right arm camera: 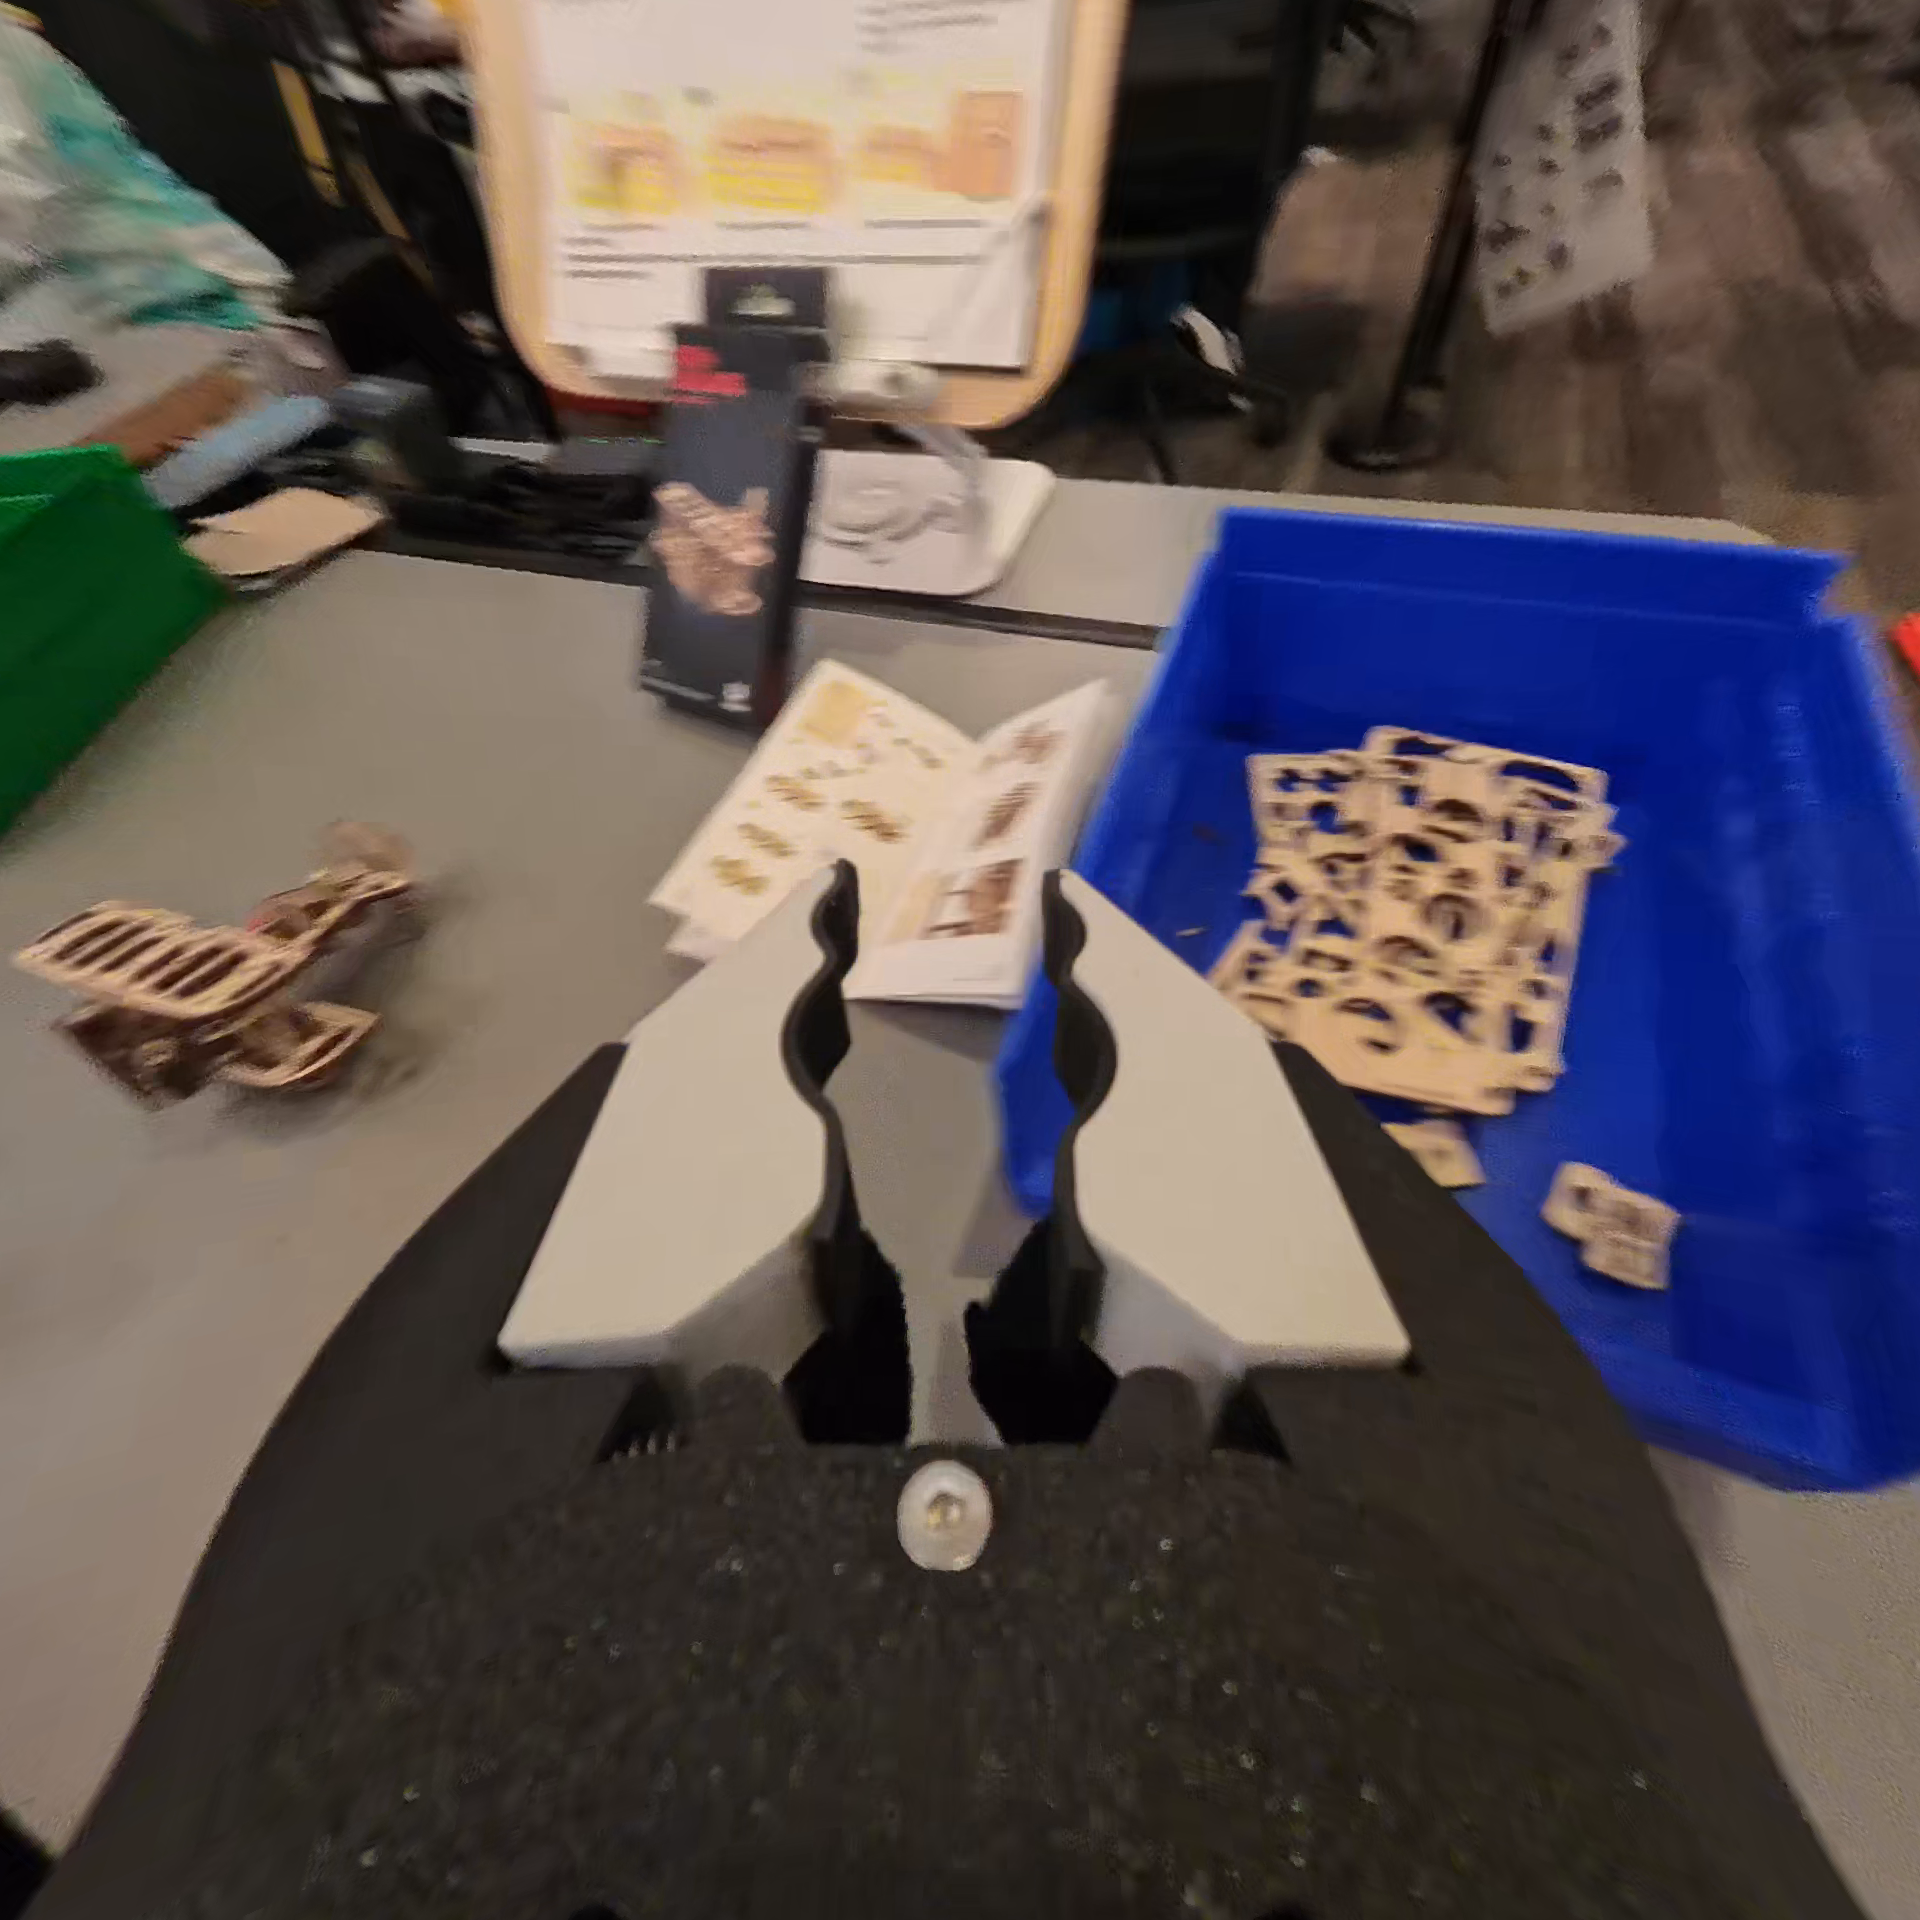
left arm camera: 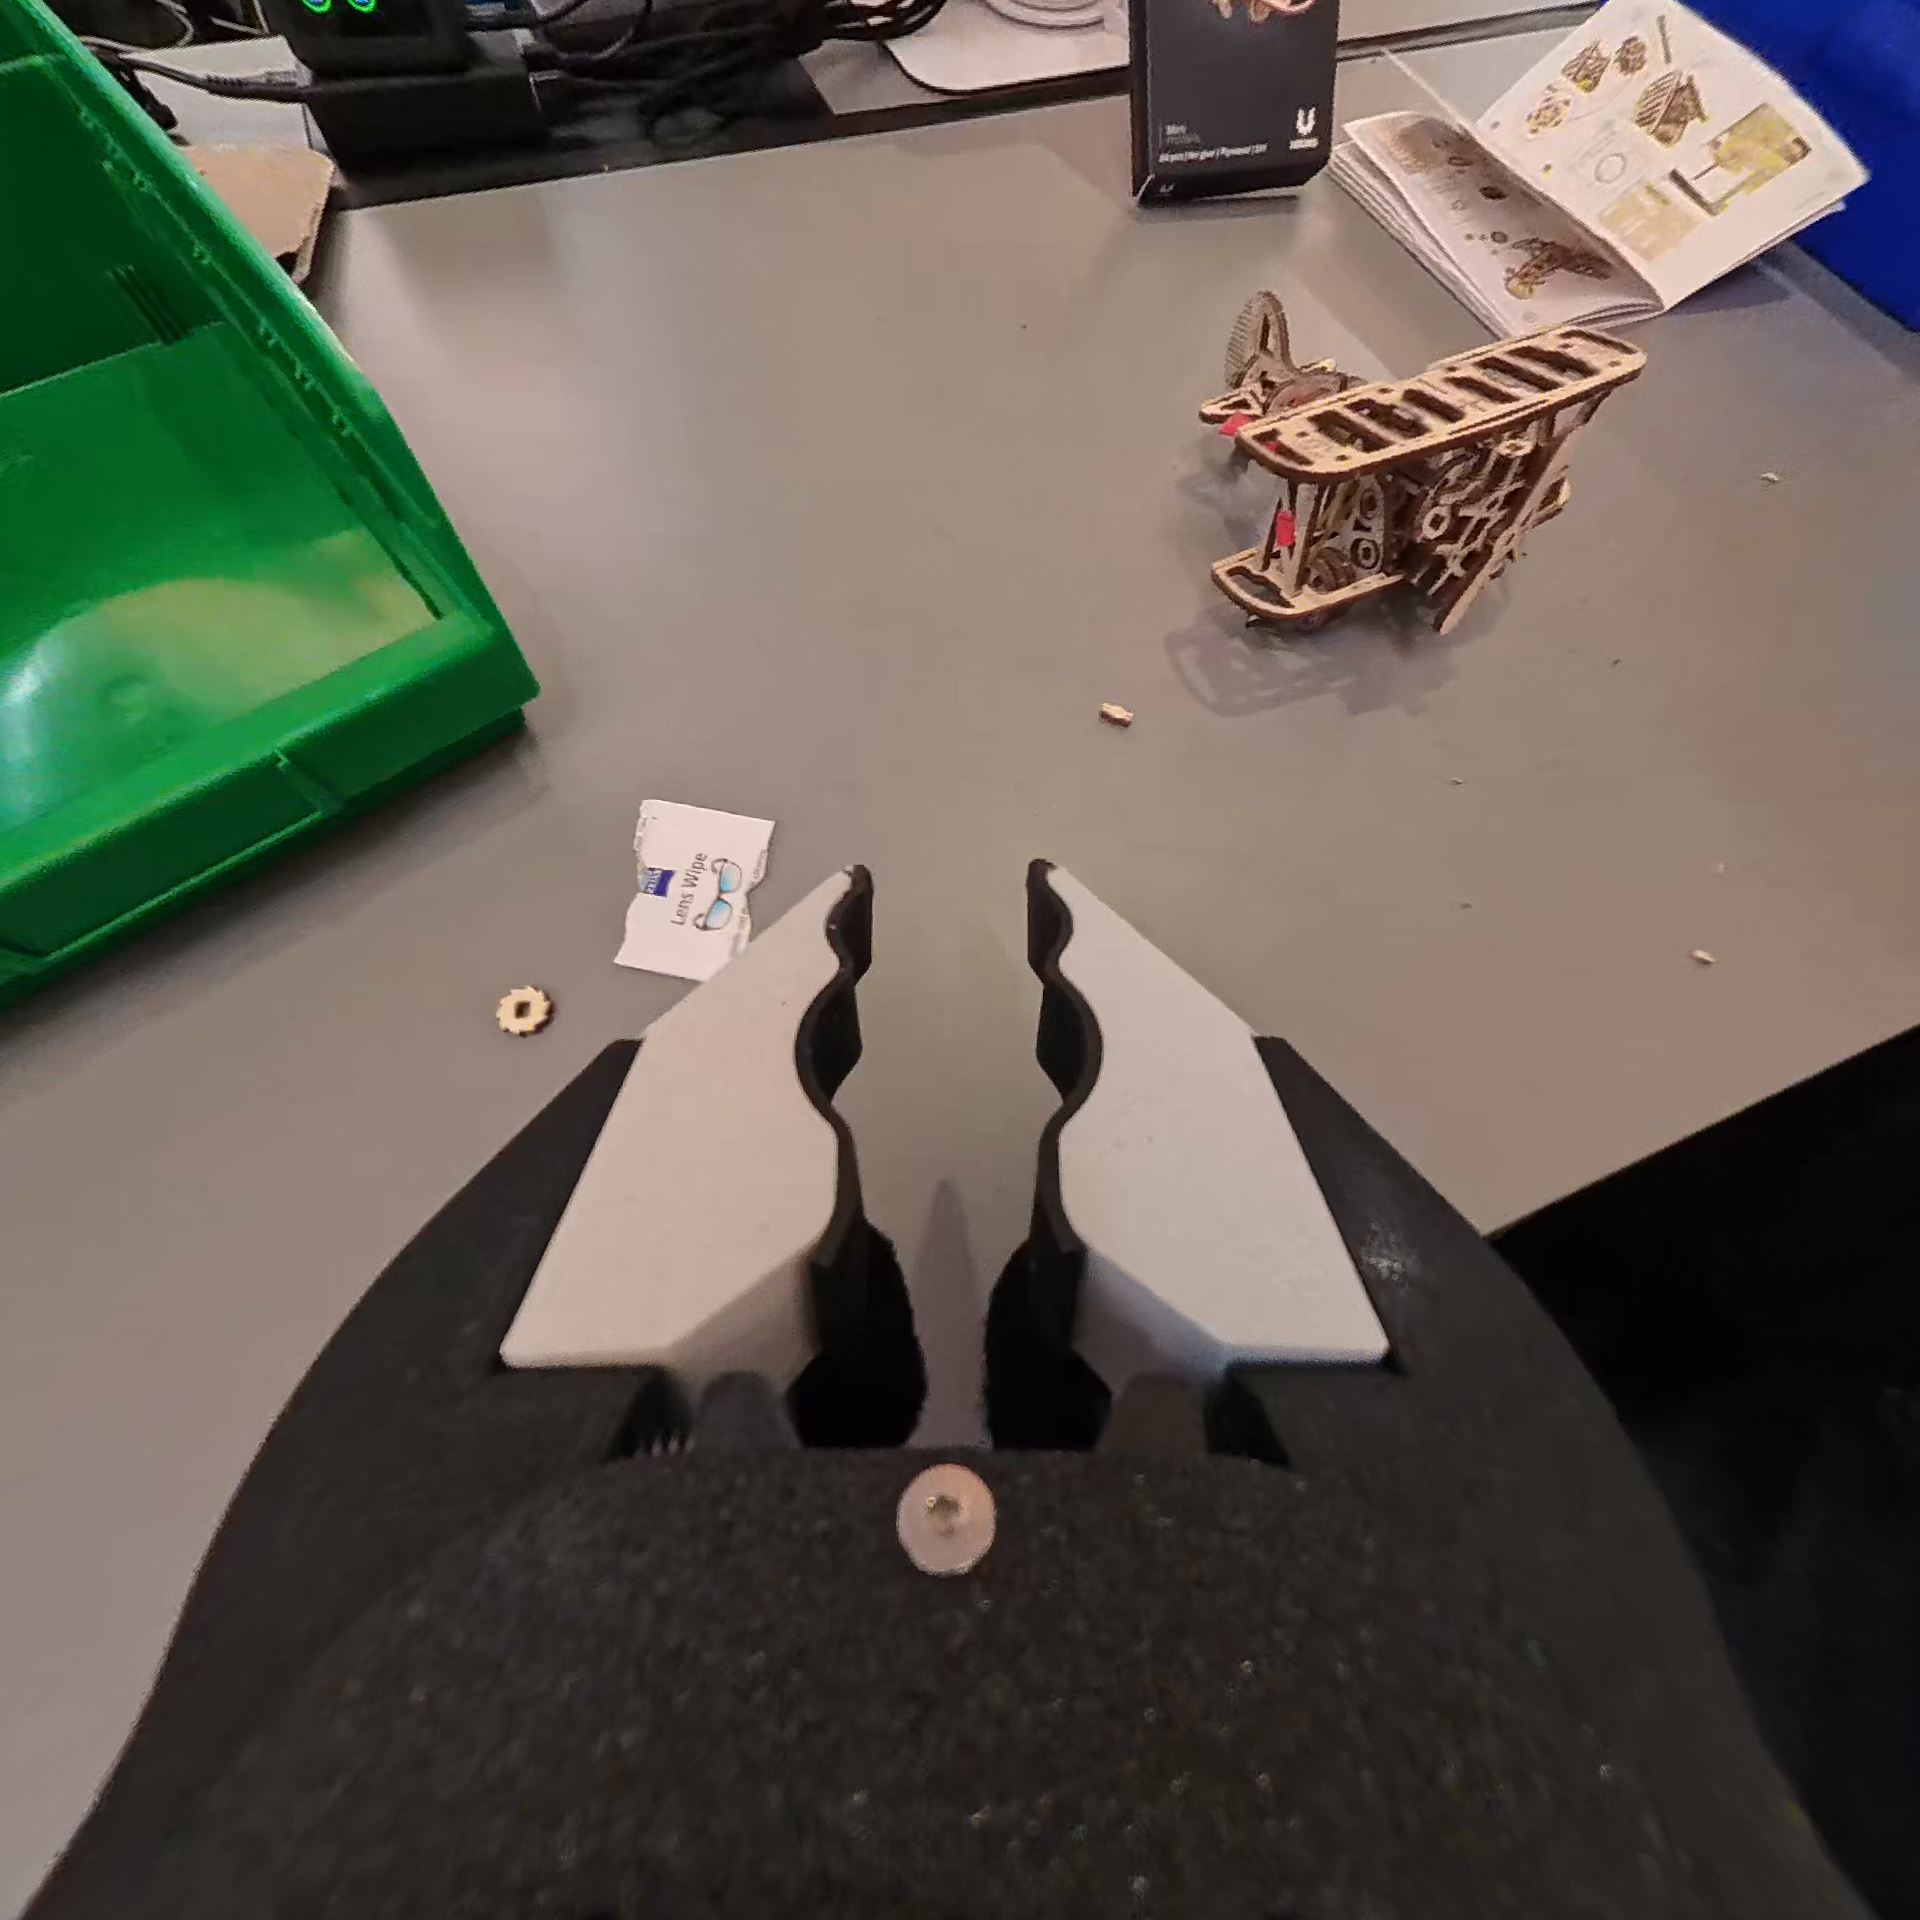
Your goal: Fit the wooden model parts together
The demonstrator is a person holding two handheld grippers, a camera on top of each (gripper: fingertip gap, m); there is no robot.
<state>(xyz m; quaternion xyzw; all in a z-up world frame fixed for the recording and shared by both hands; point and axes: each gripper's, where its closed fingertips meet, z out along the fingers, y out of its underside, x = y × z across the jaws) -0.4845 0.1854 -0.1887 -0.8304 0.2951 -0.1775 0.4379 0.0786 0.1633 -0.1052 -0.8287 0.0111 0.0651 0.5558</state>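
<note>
A wooden biplane model (left arm camera: 1423, 468) stands on the grey table (left arm camera: 831, 468), up and to the right of my left gripper (left arm camera: 949, 878). It also shows blurred in the right wrist view (right arm camera: 218, 987), to the left of my right gripper (right arm camera: 949, 883). Both grippers are open and empty, above the table. A small wooden gear (left arm camera: 525, 1009) lies left of my left gripper. A tiny wooden piece (left arm camera: 1115, 714) lies below the model. Punched wooden part sheets (right arm camera: 1423, 904) lie in a blue bin (right arm camera: 1766, 1039), right of my right gripper.
A green bin (left arm camera: 208, 520) stands at the left. A white wipe sachet (left arm camera: 691, 888) lies by my left fingertip. An open instruction booklet (left arm camera: 1590, 177), also in the right wrist view (right arm camera: 894, 831), and a dark model box (right arm camera: 727, 561) sit at the back. The table edge (left arm camera: 1558, 1205) runs at lower right. My right fingertips sit around 55 cm from my left ones. My left tips are roughly 12 cm from the small wooden gear (left arm camera: 525, 1009).
</note>
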